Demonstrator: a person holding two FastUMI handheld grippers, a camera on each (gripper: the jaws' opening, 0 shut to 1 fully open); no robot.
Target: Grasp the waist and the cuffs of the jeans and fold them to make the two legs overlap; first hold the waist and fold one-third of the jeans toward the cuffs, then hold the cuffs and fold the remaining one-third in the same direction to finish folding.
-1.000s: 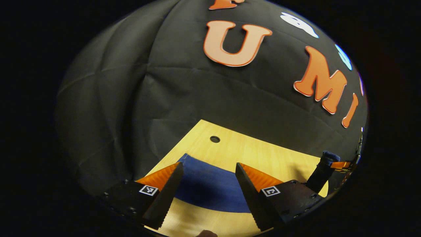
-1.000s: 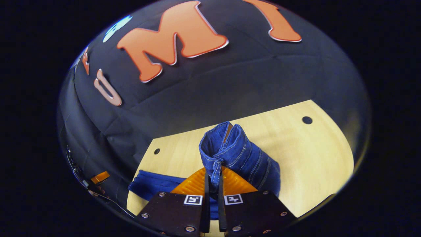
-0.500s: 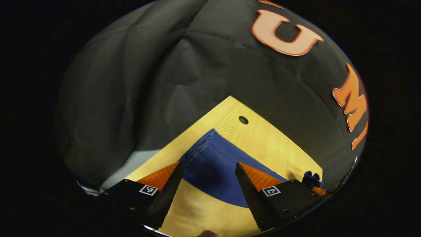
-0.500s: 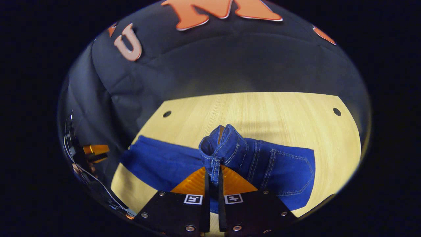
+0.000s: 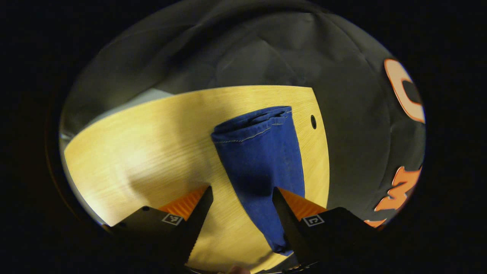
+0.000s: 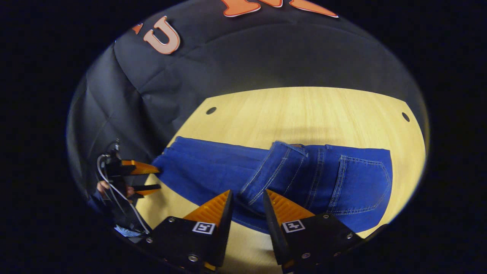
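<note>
— What do we see in the left gripper view?

— We see the cuffs (image 5: 253, 123) of the jeans (image 5: 262, 167) lying on the bench (image 5: 144, 144). Our left gripper (image 5: 242, 213) is wide open with nothing in it, just above the blue leg.

— And the right gripper view?

— There we see the waist (image 6: 283, 160) folded over, and a back pocket (image 6: 359, 182). Our right gripper (image 6: 245, 207) is let go, its fingers apart by the fold. The left gripper shows far off at the cuff end. The jeans are dark blue with pale stitches.
</note>
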